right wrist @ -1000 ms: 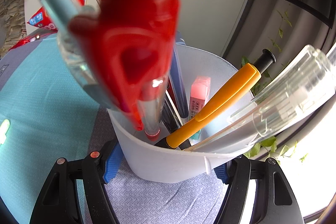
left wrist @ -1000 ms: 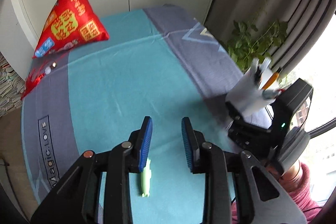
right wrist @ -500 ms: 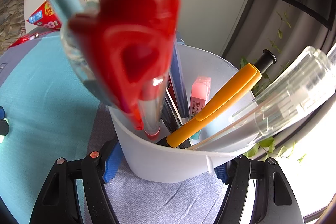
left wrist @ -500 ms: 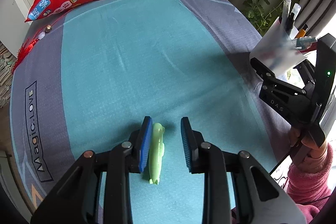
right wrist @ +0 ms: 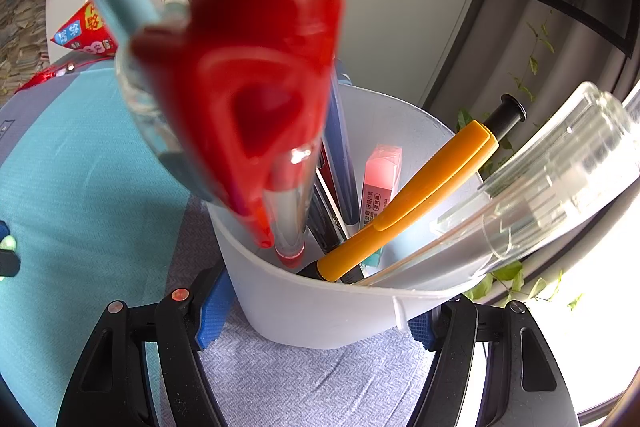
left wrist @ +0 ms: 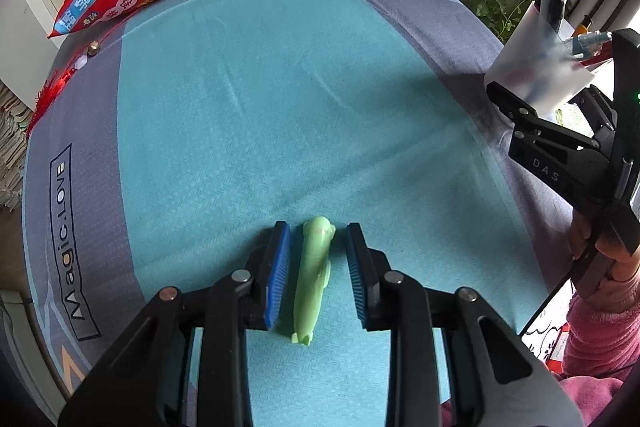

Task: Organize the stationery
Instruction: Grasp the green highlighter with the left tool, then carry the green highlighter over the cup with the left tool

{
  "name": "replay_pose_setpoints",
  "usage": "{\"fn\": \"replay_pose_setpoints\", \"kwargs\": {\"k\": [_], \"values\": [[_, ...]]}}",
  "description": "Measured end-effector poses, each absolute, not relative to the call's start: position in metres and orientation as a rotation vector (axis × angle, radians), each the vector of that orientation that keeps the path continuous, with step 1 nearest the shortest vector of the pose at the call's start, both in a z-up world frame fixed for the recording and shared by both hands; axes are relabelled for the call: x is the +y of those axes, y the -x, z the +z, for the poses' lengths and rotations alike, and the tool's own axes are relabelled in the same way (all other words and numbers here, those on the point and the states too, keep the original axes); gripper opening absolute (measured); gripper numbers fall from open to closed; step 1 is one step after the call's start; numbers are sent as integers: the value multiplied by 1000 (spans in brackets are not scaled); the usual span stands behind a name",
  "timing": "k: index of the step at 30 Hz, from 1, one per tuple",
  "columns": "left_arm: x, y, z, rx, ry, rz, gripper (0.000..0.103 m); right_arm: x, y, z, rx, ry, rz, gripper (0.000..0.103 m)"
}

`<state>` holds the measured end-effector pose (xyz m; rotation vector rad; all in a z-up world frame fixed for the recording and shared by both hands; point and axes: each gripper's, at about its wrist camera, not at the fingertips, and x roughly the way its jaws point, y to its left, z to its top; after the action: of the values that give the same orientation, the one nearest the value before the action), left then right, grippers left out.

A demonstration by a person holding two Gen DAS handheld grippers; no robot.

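I am hovering the left gripper (left wrist: pixel 318 267) over the pale green, fish-shaped plastic pen (left wrist: pixel 313 279) lying on the teal-and-grey cloth covering the counter (left wrist: pixel 240 107); its fingers are standing spread on either side, not touching it. The right gripper (right wrist: pixel 316 311) is pinching the translucent white plastic cup (right wrist: pixel 320 307) of pens near the counter's edge. I am judging the fingers should be centred along the pen's body before closing, since the smooth shape may slip.
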<state>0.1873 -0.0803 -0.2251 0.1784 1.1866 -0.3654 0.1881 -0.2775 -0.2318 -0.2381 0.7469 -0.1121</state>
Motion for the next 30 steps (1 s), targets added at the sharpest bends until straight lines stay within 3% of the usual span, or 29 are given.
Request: {"fn": "replay_pose_setpoints", "kwargs": {"k": [2,3,4,30], "values": [[-81,-186,-225,1186,-192,-366,25,-278,-188,-232,747,238,-112,72],[-81,-186,-224,1185,-191,-367,16,-278,-188,-232,747,238,-112,72],[-81,-186,-223,1186,-186,-373,14,-278,-188,-232,747,238,-112,72],[-106,-174,-147,945,-208,-449,12,-276,-189,-234,747,236,-111,72]]}}
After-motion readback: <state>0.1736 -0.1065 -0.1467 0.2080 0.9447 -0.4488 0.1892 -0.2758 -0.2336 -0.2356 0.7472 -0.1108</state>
